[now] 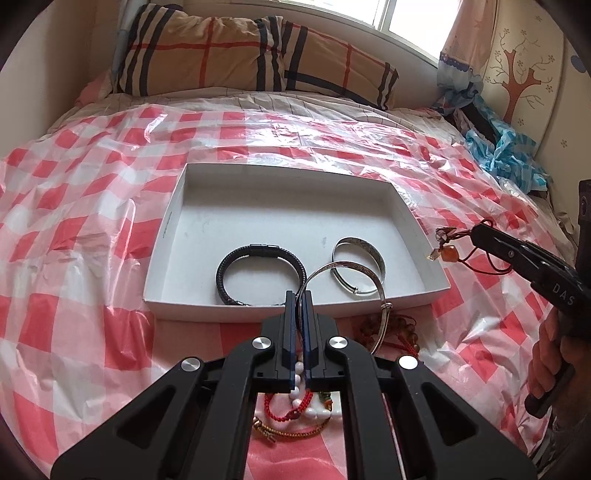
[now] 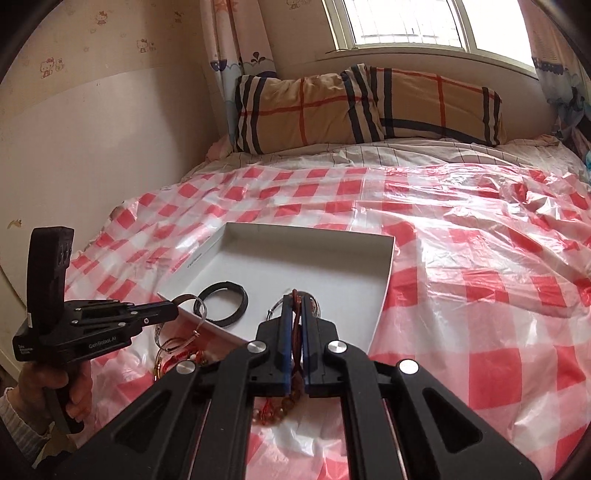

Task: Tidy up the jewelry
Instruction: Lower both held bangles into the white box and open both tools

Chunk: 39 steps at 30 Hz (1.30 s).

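The left gripper (image 1: 299, 295) pinched a silver bangle (image 1: 354, 291) by its thin rim over the tray (image 1: 166, 236) edge; the right gripper (image 2: 294, 299) clamped a red cord charm (image 1: 441, 245) above the tray. Either could slip and land on the checked cloth (image 1: 92, 206)

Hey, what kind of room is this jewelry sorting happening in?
Most likely a bedroom. The white cardboard tray sits on a bed covered with a red-and-white checked plastic sheet, two tan plaid pillows lie at its head beneath a bright window, and cartoon-cat wallpaper lines the wall.
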### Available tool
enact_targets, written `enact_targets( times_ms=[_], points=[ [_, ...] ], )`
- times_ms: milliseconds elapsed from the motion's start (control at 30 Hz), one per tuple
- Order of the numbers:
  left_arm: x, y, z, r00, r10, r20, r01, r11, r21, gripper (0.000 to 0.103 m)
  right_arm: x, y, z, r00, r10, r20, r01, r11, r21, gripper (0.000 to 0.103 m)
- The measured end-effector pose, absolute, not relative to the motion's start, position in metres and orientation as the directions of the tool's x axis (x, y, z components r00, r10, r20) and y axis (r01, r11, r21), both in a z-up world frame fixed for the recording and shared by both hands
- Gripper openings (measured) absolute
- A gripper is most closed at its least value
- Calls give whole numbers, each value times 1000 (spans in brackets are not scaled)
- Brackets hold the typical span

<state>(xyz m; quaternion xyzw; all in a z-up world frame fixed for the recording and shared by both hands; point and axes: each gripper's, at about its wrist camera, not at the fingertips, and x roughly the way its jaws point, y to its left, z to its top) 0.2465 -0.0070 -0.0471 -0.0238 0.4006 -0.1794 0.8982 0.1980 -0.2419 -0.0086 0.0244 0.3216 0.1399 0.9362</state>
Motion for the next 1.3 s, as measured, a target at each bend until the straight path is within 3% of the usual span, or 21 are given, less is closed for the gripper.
enact_targets(
  times_ms=[333,367,400,433,467,700,933,1167,1300],
  points=[
    [277,-21,-55,625,-323,-710,288,942,-175,3,234,-223,-35,758,243,-606,-255,965,68,5],
    [280,-22,-57,626,-318,-713,282,944,-173,3,239,-222,-41,747,237,-621,-253,965,63,12],
    [285,-23,-60,623,-309,-719,274,947,-169,3,244,-222,-46,732,228,-642,-247,967,63,25],
    [289,-24,-63,617,-301,-727,266,949,-168,3,247,-224,-51,720,230,-654,-241,968,75,54],
    [294,-24,-66,610,-298,-735,255,951,-174,3,246,-226,-53,716,240,-655,-239,967,92,57],
    [292,-17,-67,601,-305,-739,245,950,-192,7,215,-238,-48,715,241,-657,-210,969,126,57],
    [262,0,-60,610,-304,-732,232,951,-202,24,177,-249,-61,660,250,-708,-173,968,181,57],
    [282,-36,-70,596,-192,-780,275,961,-26,29,170,-260,-70,652,237,-720,-114,970,216,57],
    [295,-32,-71,605,-134,-785,219,976,3,29,168,-260,-69,654,232,-720,-115,971,209,57]
  ],
)
